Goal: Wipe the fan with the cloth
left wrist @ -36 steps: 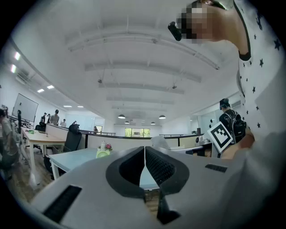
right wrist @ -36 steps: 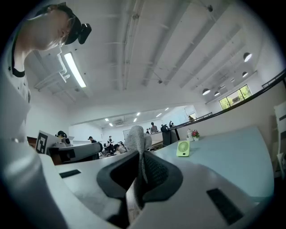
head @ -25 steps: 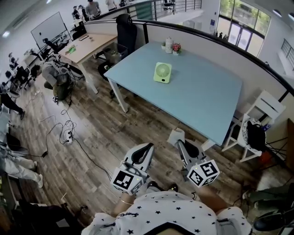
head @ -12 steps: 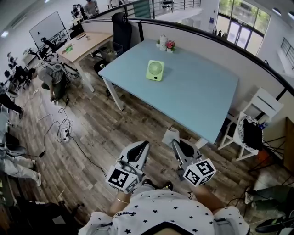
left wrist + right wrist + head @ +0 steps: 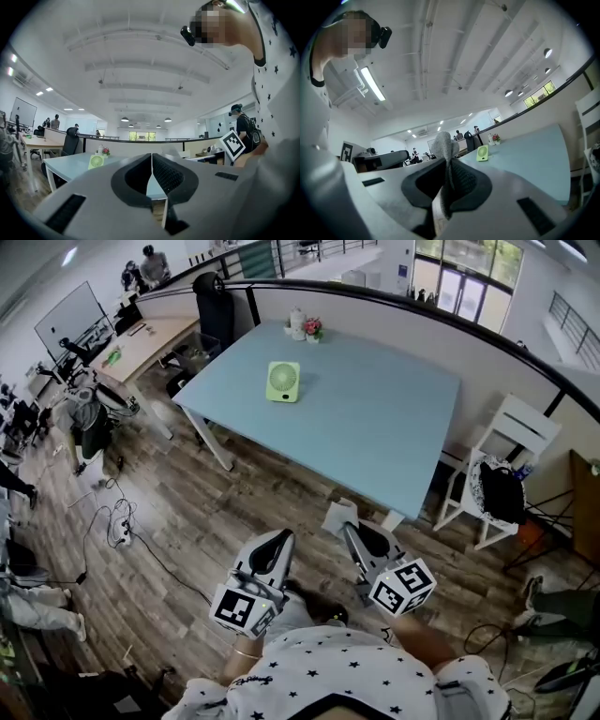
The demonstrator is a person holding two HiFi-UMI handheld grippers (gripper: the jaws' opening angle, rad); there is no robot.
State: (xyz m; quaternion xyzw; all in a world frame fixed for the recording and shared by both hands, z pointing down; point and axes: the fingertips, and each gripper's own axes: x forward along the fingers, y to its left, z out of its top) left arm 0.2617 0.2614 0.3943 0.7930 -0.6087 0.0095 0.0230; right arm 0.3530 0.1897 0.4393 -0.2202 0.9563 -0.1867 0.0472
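**Operator:** Head view check: where's the fan [image 5: 283, 382] from my tools?

**Spotter:** It stands upright on the surface [image 5: 375, 437]. Both tools are well short of the fan and to its right. The right tool [image 5: 349, 527] is clenched on the cloth [image 5: 338, 517]. The left tool [image 5: 280, 540] is pressed together on nothing and sits slightly nearer the fan.

**Operator:** Any change?

**Spotter:** Since a second ago, the gap to the fan has narrowed.

Clad in a white, black-starred shirt [image 5: 347, 673] and wrist bracelet [image 5: 246, 652], with pale grey, black-padded left gripper [image 5: 281, 538] and right gripper [image 5: 349, 529] bearing black-and-white marker cubes [image 5: 242, 608] [image 5: 401, 587].
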